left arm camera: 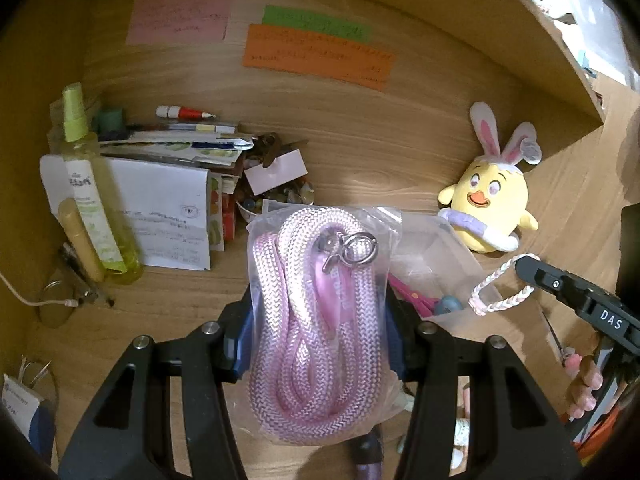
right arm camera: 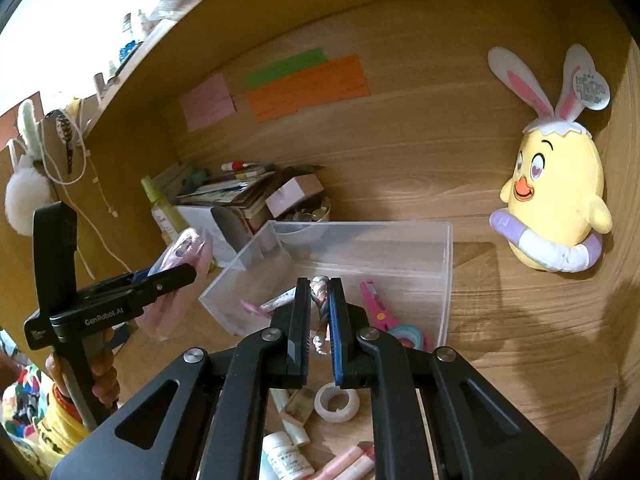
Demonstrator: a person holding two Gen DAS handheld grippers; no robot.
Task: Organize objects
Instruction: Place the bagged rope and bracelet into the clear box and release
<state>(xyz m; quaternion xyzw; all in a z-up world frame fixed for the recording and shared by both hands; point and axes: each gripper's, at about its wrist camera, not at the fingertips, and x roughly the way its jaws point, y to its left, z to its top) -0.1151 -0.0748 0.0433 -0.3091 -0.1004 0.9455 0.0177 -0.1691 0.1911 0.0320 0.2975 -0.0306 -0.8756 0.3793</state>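
Left wrist view: left gripper (left arm camera: 320,308) squeezes a bagged pink rope (left arm camera: 316,320); right gripper (right arm camera: 319,312) pinches a braided cord (right arm camera: 320,300). Clear box (right arm camera: 448,256) mid-frame holds little; tape (right arm camera: 337,402) and tubes (right arm camera: 348,460) wait at the bottom.

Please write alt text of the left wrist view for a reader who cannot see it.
The left tongs grip a clear bag with a coiled pink rope above a wooden desk. At right, the right tongs hold a thin braided loop near a yellow chick plush; papers and a green spray bottle sit at left.
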